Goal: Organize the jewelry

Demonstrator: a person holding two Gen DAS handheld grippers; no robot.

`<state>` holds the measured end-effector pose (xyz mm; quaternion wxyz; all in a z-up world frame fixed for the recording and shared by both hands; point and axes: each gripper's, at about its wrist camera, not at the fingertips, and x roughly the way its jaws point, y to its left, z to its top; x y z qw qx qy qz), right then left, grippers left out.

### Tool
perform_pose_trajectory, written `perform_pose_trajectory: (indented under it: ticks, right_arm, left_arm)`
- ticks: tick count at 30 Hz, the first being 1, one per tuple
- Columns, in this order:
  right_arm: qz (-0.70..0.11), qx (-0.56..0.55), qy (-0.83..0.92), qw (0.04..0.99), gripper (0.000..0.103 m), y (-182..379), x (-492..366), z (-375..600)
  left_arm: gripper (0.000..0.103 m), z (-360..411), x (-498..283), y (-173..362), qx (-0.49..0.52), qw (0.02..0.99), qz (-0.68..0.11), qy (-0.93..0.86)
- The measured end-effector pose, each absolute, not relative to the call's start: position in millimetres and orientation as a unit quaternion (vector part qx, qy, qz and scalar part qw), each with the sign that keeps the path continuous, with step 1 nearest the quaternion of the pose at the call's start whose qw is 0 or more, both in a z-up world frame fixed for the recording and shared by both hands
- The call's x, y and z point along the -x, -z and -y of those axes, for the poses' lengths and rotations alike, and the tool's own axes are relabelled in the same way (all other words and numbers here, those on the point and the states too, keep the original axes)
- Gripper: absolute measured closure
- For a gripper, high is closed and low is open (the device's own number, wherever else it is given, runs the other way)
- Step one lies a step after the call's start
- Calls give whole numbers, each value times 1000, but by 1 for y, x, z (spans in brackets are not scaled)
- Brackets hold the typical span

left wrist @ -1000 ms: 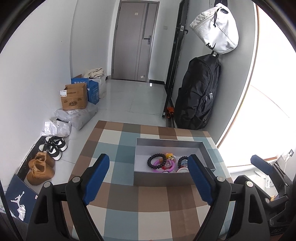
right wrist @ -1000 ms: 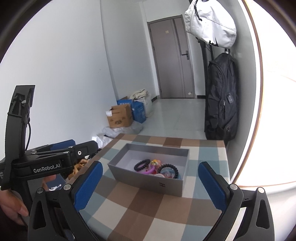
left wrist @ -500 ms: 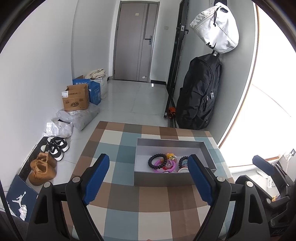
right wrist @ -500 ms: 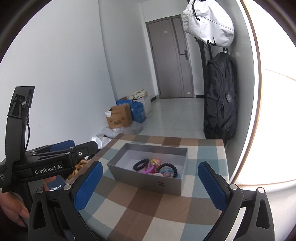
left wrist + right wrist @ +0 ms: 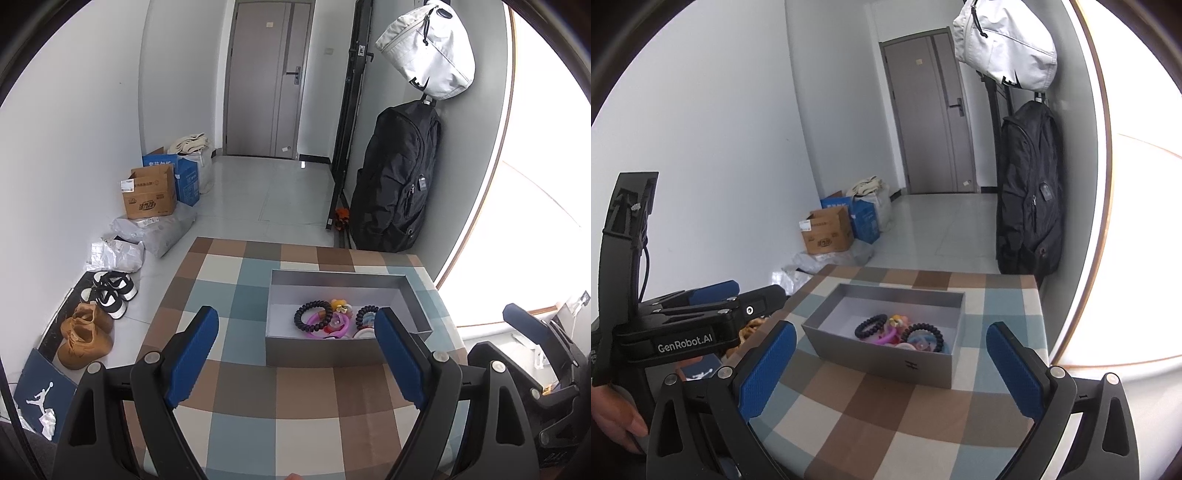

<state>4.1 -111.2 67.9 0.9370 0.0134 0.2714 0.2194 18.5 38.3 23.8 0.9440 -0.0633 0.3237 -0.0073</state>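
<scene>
Left gripper [image 5: 295, 354]: jaws spread wide, nothing between them; held over the near part of the table, aimed at the box.
Right gripper [image 5: 892, 365]: jaws likewise wide apart and empty; held near the table's near edge, box ahead of it.
Grey box [image 5: 321, 354]: open-topped, on the checked tablecloth [image 5: 236, 398] toward the table's far right; near wall faces both grippers.
Jewelry [image 5: 328, 319]: all that shows lies inside the box, bunched against its near right part: a black beaded bracelet [image 5: 313, 316], a pink ring-shaped piece [image 5: 330, 326], a small yellow piece [image 5: 339, 305], a second dark coiled band [image 5: 923, 334]. None seen on the cloth.
Change over the last second: slight. In the left view the box sits a little nearer the frame's middle and the room has shifted a touch; in the right view the box has drifted slightly left and farther. Both pairs of jaws keep the same spread. Pieces in the box unmoved.
Meaning for the task: only the hands have drifted. Jewelry gathered in the box fits either a finished tidy-up or a heap awaiting sorting; the pictures do not settle which.
Surroundings: person's hand [image 5: 617, 417] on the left gripper's handle; shoes [image 5: 88, 328] on the floor, left; black backpack [image 5: 395, 181] against the far right wall.
</scene>
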Motion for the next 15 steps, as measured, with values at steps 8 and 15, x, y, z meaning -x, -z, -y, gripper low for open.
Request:
perform_pose_trajectory:
  ticks: [8,15]
  right_arm:
    - [-273,-18,-220,936,0,-68,-5,113]
    - [-273,-17,-221,936,0,-68,-5,114]
  left_arm:
    - [20,-41,-18,-24,66,944,-324,4]
    - [20,-41,-19,-25,67,943,-327,4]
